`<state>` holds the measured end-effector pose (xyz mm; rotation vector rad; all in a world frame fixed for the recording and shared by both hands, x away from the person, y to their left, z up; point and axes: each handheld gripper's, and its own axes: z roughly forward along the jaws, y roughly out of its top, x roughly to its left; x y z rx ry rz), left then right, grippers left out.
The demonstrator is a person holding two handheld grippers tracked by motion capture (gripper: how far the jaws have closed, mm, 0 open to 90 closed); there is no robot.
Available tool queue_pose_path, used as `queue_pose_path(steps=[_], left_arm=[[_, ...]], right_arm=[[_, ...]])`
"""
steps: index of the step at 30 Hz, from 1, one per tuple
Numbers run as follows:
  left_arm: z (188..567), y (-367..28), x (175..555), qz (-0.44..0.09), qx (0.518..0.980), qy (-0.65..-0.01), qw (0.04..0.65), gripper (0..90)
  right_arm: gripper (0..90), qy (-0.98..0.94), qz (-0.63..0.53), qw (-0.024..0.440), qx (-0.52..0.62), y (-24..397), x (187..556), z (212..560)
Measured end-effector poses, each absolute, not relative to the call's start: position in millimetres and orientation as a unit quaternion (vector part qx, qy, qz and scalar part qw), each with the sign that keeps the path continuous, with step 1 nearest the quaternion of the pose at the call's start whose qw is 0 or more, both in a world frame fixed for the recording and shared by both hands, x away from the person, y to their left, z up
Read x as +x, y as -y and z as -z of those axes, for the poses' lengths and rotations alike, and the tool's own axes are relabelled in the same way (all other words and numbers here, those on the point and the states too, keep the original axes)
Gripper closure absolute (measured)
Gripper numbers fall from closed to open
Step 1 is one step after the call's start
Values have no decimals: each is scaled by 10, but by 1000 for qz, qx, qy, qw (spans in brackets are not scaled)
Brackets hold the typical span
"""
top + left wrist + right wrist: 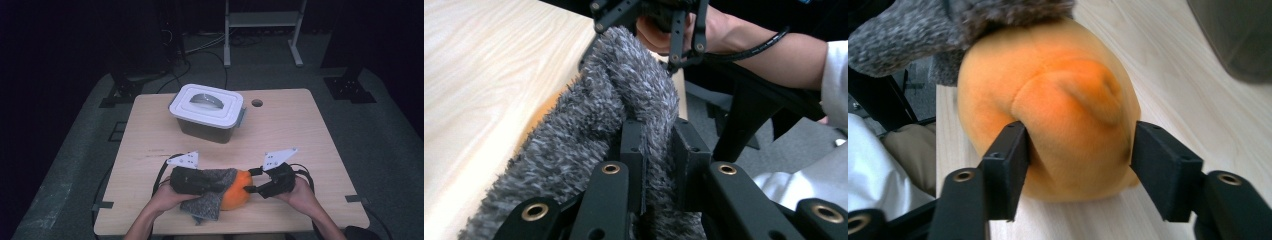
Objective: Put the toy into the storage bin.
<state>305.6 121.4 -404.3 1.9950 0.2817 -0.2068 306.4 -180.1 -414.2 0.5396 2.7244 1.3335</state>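
Grey fuzzy cloth (624,100) pinched tight in left tool (659,155), draped to wipe orange plush (1058,105); right tool (1078,150) clamps plush, steadying it on tabletop (320,150).

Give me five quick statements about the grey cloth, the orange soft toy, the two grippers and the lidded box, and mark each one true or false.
1. The left gripper is shut on the grey cloth. True.
2. The grey cloth lies partly over the orange soft toy. True.
3. The plastic box on the table has its lid off. False: the white lid is on it.
4. The right gripper is clamped on the box. False: its jaws stand at either side of the orange soft toy, the left pad pressing into it.
5. The orange soft toy sits inside the box. False: it rests on the table near the person's edge.
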Motion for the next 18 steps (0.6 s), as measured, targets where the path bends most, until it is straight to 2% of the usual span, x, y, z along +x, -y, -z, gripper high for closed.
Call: queue_pose_path(steps=[3, 6, 7, 9, 12, 14, 18], left_arm=[[4031, -1184, 3041, 86, 837, -116, 528, 780], [3994, -1117, 3029, 79, 842, -107, 523, 780], [3970, -1097, 3029, 76, 842, -105, 524, 780], [3913, -1066, 3051, 71, 841, -103, 526, 779], [3851, -1002, 3090, 58, 847, -101, 519, 779], [3861, -990, 3118, 58, 848, -103, 516, 779], [3917, -1059, 3145, 65, 844, -111, 520, 780]], right_arm=[[304, -884, -433, 3, 173, 1806, 3040, 4147], [280, -885, -433, 3, 173, 1753, 3027, 4170], [295, -884, -435, 6, 173, 1738, 3027, 4173], [414, -881, -443, 23, 166, 1728, 3003, 4178], [497, -882, -445, 44, 151, 1701, 2952, 4183], [524, -884, -442, 60, 137, 1708, 2927, 4179], [544, -883, -445, 54, 138, 1774, 2961, 4191]])
